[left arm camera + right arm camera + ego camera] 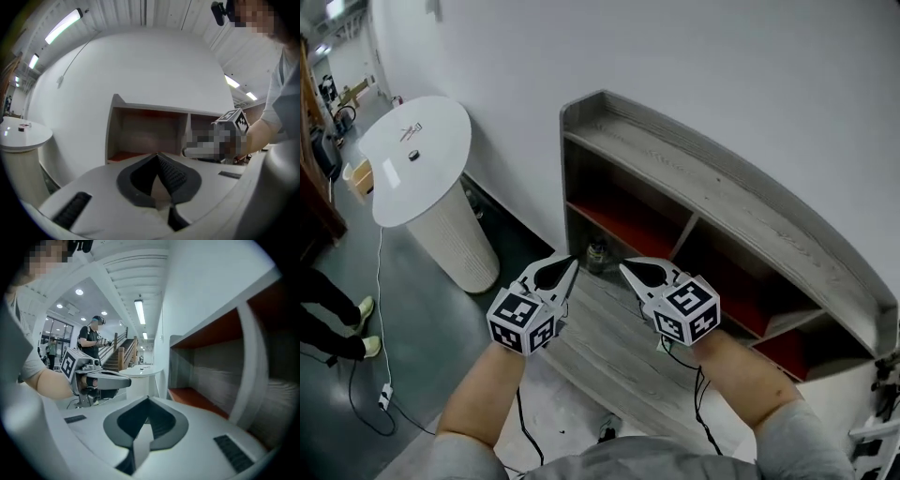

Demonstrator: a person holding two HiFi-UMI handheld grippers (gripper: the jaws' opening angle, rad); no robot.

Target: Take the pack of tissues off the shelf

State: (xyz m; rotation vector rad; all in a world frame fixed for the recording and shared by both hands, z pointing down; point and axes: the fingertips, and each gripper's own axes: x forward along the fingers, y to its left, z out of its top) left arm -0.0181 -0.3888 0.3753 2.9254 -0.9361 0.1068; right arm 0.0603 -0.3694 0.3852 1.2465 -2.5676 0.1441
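A grey wooden shelf [710,185] with red-floored compartments stands against the white wall; it also shows in the left gripper view [150,110] and the right gripper view [243,348]. I cannot make out a pack of tissues in any view. A small dark object [597,253] sits at the back of the low front board. My left gripper [570,262] and right gripper [624,268] hover side by side over that board, pointing at the shelf. Both are shut with nothing between the jaws, as the left gripper view [157,157] and right gripper view [148,401] confirm.
A round white pedestal table [417,155] stands left of the shelf with small items on top. A person's legs [333,319] are at the left edge, and a cable [380,309] trails on the dark floor. Another person [91,341] stands far off.
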